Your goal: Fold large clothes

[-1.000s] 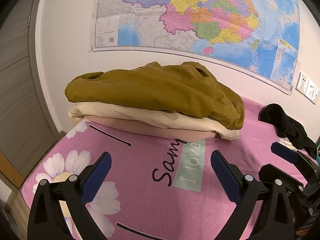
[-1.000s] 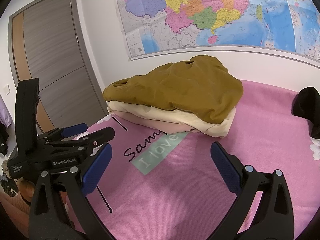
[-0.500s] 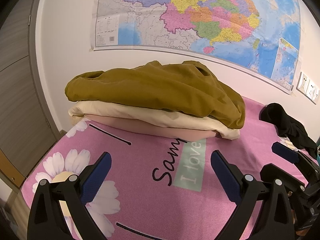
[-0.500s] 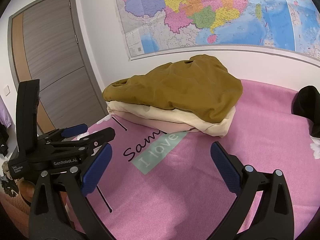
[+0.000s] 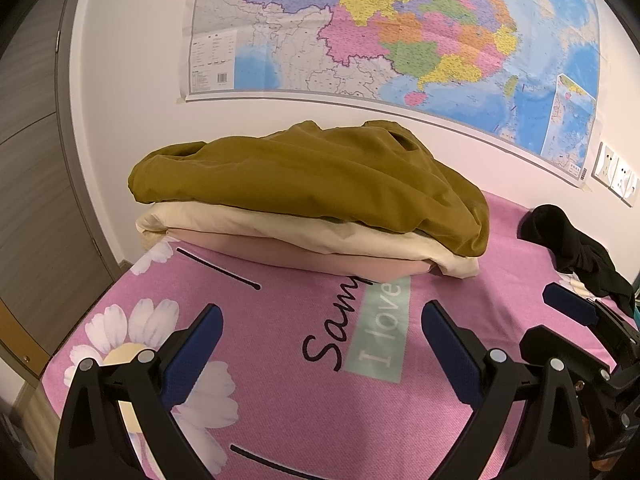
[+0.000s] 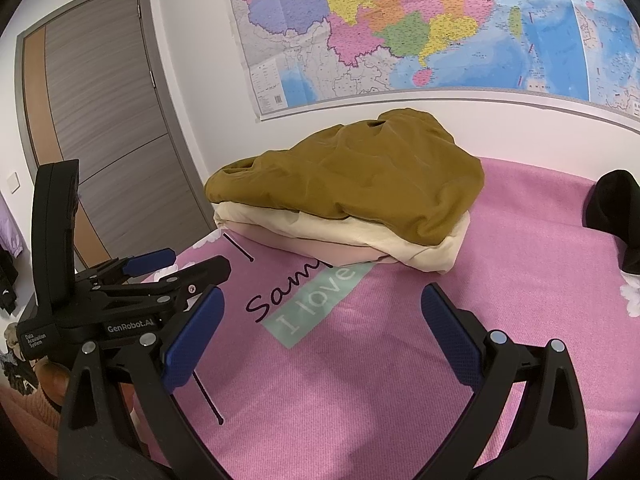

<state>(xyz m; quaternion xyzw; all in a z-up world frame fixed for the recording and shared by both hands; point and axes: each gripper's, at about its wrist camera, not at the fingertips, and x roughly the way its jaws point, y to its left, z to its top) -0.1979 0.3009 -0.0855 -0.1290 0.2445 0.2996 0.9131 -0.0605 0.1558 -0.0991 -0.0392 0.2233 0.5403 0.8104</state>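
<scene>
A stack of folded clothes lies on the pink bed sheet (image 5: 320, 420) against the wall: an olive-brown garment (image 5: 312, 176) on top, a cream one (image 5: 280, 228) under it, a pale pink one (image 5: 320, 256) at the bottom. The olive garment also shows in the right wrist view (image 6: 360, 180). A crumpled black garment (image 5: 576, 248) lies at the right. My left gripper (image 5: 320, 340) is open and empty, hovering short of the stack. My right gripper (image 6: 320, 328) is open and empty too; it appears at the right edge of the left wrist view (image 5: 580, 320).
A large map (image 5: 400, 28) hangs on the white wall behind the bed. A grey door (image 6: 100, 128) stands to the left. The sheet carries daisy prints (image 5: 152, 332) and lettering (image 5: 372, 332). Wall sockets (image 5: 616, 172) sit at the right.
Both views have drifted very slightly; the stack and the grippers hold nearly the same places. Both grippers stay open.
</scene>
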